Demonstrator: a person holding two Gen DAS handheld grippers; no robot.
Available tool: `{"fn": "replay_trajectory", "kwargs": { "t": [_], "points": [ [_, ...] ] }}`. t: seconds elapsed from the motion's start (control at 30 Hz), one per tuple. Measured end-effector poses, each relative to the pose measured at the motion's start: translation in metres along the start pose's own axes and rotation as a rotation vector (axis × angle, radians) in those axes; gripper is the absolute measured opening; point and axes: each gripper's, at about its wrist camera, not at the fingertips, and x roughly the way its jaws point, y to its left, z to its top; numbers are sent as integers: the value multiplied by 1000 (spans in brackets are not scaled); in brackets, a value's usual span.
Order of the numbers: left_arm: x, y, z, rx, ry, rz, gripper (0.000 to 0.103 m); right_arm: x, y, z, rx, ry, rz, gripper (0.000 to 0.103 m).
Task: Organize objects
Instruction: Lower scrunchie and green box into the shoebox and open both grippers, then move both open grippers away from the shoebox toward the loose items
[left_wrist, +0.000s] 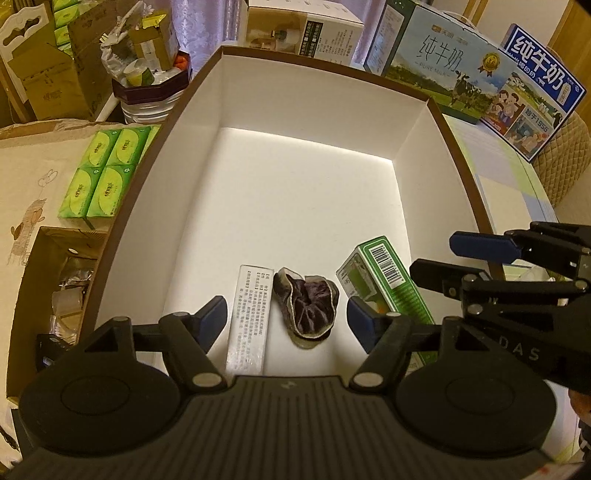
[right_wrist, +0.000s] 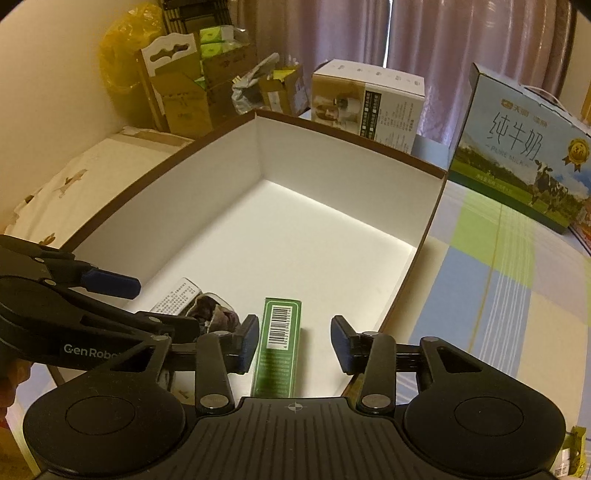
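Left hand-held gripper (left_wrist: 286, 321) hovers spread over the near end of the white-lined, brown-rimmed cardboard box (left_wrist: 369, 77), its blue pads clear of the flat white packet (left_wrist: 247, 317) and crumpled dark pouch (left_wrist: 308, 306) lying between them. Right hand-held gripper (right_wrist: 293, 341), jaws parted, straddles the rigid green carton (right_wrist: 279, 347) without touching it. Beyond these three items the box floor is smooth and open up to its far wall.

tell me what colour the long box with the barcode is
Green, with a white barcode panel: the long box shows best in the right wrist view.

Checked tablecloth (right_wrist: 498, 295) carries open box (right_wrist: 424, 236), milk cartons (right_wrist: 517, 155)
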Motion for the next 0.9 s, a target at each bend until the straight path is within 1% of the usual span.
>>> {"fn": "replay_trajectory", "kwargs": {
  "t": [0.17, 0.47, 0.67, 0.9],
  "points": [
    [-9, 1, -4, -6, -11, 6, 68, -7, 2, -2, 1, -21, 18, 48],
    [-35, 0, -11, -24, -57, 16, 69, -32, 4, -7, 9, -82, 68, 57],
    [-58, -3, -19, -38, -96, 25, 70, -56, 2, -14, 27, -136, 104, 60],
    [-85, -19, -32, -32, -143, 30, 70, -95, -9, -29, 54, -206, 140, 61]
  ]
}}
